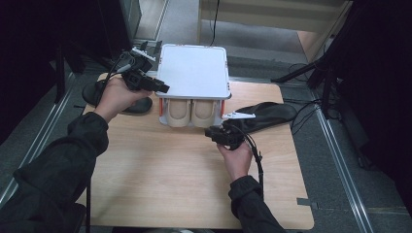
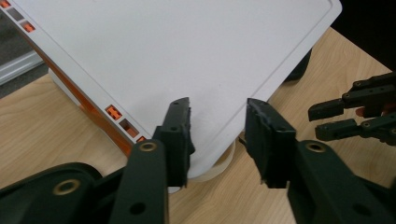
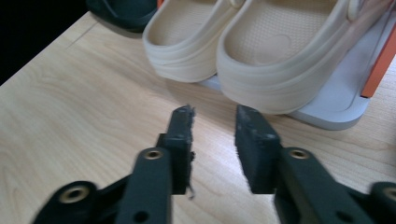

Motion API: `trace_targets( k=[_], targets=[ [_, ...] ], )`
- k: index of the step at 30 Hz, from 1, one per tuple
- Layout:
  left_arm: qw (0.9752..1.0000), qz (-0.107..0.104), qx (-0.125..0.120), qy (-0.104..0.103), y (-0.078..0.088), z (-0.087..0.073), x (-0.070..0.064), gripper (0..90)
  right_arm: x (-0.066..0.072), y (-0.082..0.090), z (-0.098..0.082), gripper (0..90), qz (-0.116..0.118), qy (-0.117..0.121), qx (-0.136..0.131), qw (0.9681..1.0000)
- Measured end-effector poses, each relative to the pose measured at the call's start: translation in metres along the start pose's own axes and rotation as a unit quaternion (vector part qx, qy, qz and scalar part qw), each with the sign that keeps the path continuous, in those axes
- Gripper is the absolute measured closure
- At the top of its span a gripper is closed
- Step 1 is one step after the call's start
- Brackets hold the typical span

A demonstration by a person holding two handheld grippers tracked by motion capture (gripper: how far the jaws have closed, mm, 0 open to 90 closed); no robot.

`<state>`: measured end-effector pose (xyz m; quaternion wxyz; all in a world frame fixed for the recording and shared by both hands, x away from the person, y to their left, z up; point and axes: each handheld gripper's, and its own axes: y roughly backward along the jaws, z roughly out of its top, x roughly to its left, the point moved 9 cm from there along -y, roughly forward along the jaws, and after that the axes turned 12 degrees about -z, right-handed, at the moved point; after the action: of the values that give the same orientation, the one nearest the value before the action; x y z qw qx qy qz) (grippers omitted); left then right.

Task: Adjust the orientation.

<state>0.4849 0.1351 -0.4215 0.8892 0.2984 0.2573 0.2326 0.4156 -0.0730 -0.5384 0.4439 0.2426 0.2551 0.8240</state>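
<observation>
Seemingly mid-approach, the white lidded box (image 1: 193, 73) at the counter's (image 1: 194, 194) far edge holds beige clogs (image 3: 261, 60) poking out. The left hand-held gripper (image 2: 217, 126), spread, straddles the lid's corner; the right hand-held gripper (image 3: 212, 128), spread and empty, faces the clogs. Next probably comes steadying the box, then gripping a heel.

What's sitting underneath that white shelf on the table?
A pair of beige clogs sits under the white shelf top, heels poking out in front. Their front halves are hidden beneath it.
</observation>
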Motion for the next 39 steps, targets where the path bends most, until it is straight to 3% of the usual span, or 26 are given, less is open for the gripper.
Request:
trace_targets(
  k=[5, 6, 8, 12, 18, 23, 30, 39],
  targets=[
    [0.9996, -0.007, -0.013, 0.024, 0.011, 0.001, -0.005, 46.6, 0.003, 0.009, -0.005, 55.4, 0.017, 0.021, 0.0, 0.9996],
    [0.9996, 0.002, -0.017, 0.021, 0.015, 0.001, -0.005, 45.9, 0.003, 0.01, -0.005, 53.6, 0.018, 0.022, 0.002, 0.9996],
    [0.9995, -0.004, -0.019, 0.024, 0.019, 0.0, -0.007, 44.5, 0.004, 0.015, -0.006, 48.8, 0.025, 0.021, 0.003, 0.9995],
    [0.9997, 0.005, -0.013, 0.022, 0.029, -0.005, -0.009, 42.7, 0.006, 0.024, -0.006, 43.3, 0.03, 0.028, -0.007, 0.9992],
    [0.9996, 0.011, -0.016, 0.021, 0.045, -0.019, -0.014, 42.5, 0.007, 0.039, -0.012, 42.3, 0.04, 0.031, -0.018, 0.9986],
    [0.9994, 0.018, -0.02, 0.022, 0.051, -0.032, -0.017, 42.4, 0.003, 0.049, -0.017, 39.7, 0.03, 0.035, -0.025, 0.9986],
    [0.9985, 0.026, -0.027, 0.04, 0.053, -0.056, -0.009, 42.5, -0.004, 0.063, -0.037, 39.8, 0.027, 0.034, -0.034, 0.9985],
    [0.9972, 0.04, -0.019, 0.061, 0.042, -0.091, 0.011, 49.2, -0.009, 0.068, -0.045, 43.1, 0.025, 0.029, -0.035, 0.9987]
  ],
)
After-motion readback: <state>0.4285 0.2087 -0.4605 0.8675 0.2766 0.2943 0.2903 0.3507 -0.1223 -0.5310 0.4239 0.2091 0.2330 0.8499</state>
